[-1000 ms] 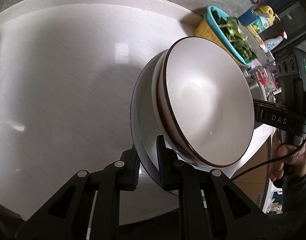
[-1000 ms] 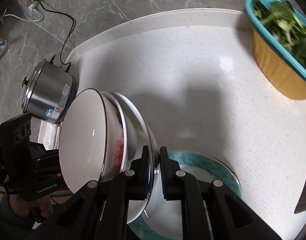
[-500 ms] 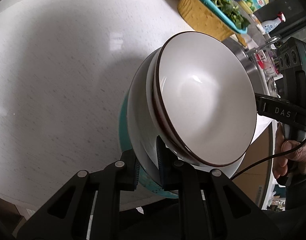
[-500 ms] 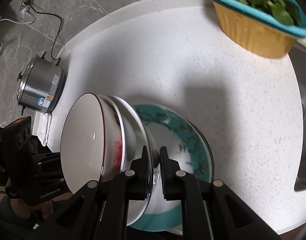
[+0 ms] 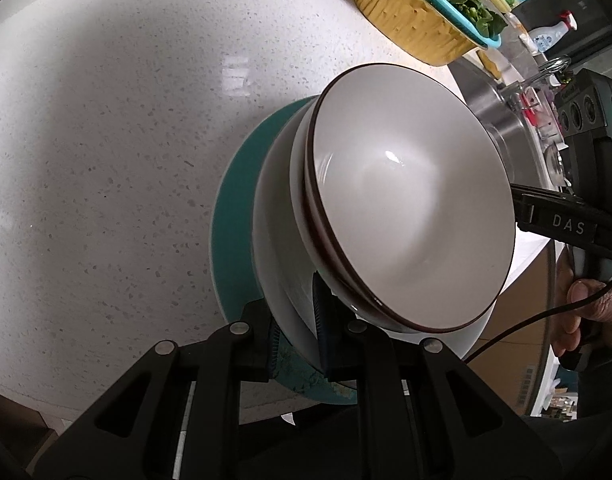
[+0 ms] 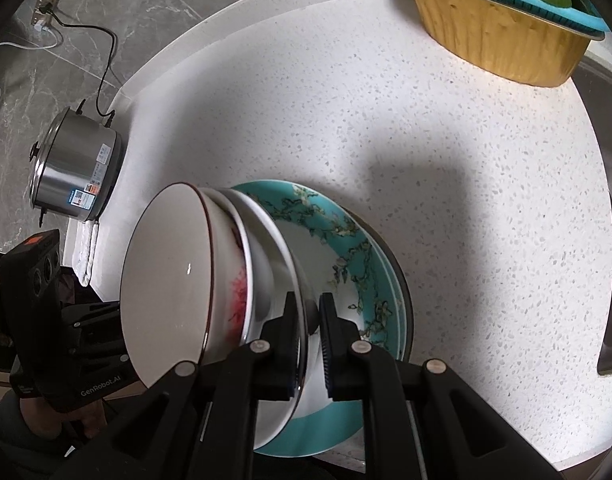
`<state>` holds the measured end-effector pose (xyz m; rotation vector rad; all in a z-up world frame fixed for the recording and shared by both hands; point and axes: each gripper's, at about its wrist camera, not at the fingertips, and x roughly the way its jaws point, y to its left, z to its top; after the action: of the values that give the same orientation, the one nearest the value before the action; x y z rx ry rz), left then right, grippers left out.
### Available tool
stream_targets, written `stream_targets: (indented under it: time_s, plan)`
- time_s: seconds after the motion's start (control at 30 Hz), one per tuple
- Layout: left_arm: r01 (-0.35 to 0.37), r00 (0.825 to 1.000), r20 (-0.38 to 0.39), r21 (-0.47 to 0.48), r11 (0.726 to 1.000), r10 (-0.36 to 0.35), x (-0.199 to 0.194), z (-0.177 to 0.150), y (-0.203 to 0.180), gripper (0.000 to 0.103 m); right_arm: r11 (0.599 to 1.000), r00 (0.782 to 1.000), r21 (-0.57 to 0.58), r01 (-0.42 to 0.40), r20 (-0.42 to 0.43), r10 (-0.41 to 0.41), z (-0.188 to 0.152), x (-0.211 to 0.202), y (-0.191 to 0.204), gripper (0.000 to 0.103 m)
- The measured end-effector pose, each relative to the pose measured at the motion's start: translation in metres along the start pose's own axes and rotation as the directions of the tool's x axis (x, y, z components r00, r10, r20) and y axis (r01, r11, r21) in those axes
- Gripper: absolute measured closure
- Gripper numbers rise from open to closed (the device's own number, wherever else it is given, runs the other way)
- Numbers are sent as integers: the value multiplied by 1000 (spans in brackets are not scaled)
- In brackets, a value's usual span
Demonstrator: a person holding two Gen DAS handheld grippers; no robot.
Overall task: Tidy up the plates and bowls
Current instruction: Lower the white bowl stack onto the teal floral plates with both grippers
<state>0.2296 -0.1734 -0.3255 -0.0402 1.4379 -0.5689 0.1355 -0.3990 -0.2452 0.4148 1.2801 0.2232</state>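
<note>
A stack of nested bowls hangs between both grippers. The top bowl (image 5: 409,208) is white with a dark brown rim; under it sits a bowl with a red pattern (image 6: 238,300), then a larger white bowl (image 5: 274,240). My left gripper (image 5: 296,332) is shut on the large bowl's rim. My right gripper (image 6: 309,332) is shut on the opposite rim of the same white bowl (image 6: 266,264). The stack is just over a teal flowered plate (image 6: 345,248) lying on the white speckled counter (image 6: 425,140). Whether the stack touches the plate is hidden.
A yellow basket with a teal colander of greens (image 6: 501,28) stands at the back right. A steel pot (image 6: 74,172) with a cord sits at the counter's left end. A sink (image 5: 493,100) and bottles lie beyond. The counter's front edge is close below the plate.
Both grippers have carried the bowl stack down and across the counter. The teal plate has come into view beneath the stack. Both grips are unchanged.
</note>
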Motion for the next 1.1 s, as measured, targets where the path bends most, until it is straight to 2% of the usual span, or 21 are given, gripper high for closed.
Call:
stream_targets:
  time_s: [0.63,0.93,1.03,1.1]
  plan:
    - [-45,999,17,25,999,44,-1,9,-7,90,1000,1000,-6,-10,0,10,-9,4,-8,91]
    - [-60,996,64,-15,998,61,-7,3,-5,87,1000,999,2,-29,17,29,-14,5,-10,90]
    - [-66,993,94,-31,997,69,-15,2,-3,87,999,999,7,-34,33,34,-16,3,-11,86]
    - [-74,991,111,-34,997,78,-21,-1,-4,87,1000,999,4,-21,38,20,-17,1,-12,76]
